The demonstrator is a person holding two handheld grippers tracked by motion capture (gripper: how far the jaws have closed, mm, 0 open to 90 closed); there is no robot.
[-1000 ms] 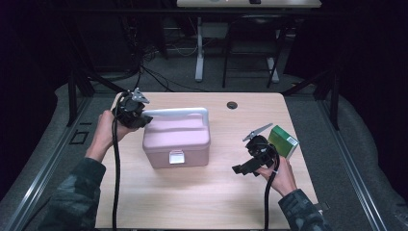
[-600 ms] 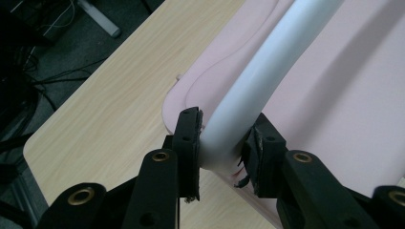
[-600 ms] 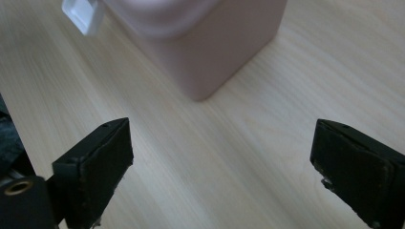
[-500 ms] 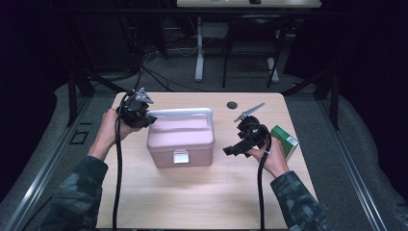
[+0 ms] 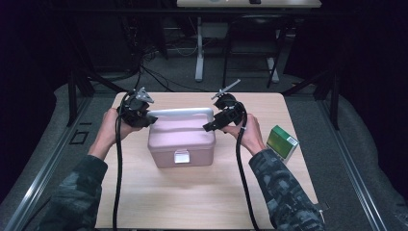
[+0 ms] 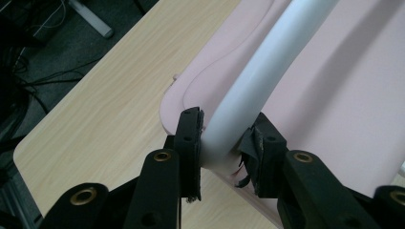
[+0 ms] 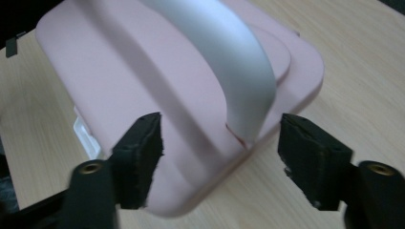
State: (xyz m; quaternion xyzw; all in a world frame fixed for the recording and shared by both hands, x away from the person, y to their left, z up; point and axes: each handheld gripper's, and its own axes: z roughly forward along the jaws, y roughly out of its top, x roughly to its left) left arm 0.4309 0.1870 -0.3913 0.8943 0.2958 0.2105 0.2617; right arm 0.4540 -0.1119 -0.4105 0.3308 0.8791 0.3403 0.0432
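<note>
A pink box (image 5: 180, 142) with a white handle (image 5: 183, 113) stands mid-table. My left gripper (image 5: 149, 118) is shut on the handle's left end; in the left gripper view both pads press the white handle (image 6: 258, 81) above the pink lid (image 6: 344, 95), with my left gripper (image 6: 222, 152) gripping where the handle bends down. My right gripper (image 5: 208, 127) hovers at the handle's right end. Its jaws have just been closing, and the handle (image 7: 229, 52) reaches between them untouched, so my right gripper (image 7: 219, 143) is open over the lid (image 7: 119, 71).
A green carton (image 5: 283, 141) lies near the table's right edge, behind the right hand. The box's white latch (image 5: 181, 156) faces the person. Bare wood table (image 5: 192, 197) stretches in front of the box. Cables trail from both grippers toward the front edge.
The right gripper has travelled left and up from beside the green carton to the handle's right end, and its jaws have narrowed. The left gripper keeps its hold in the same place.
</note>
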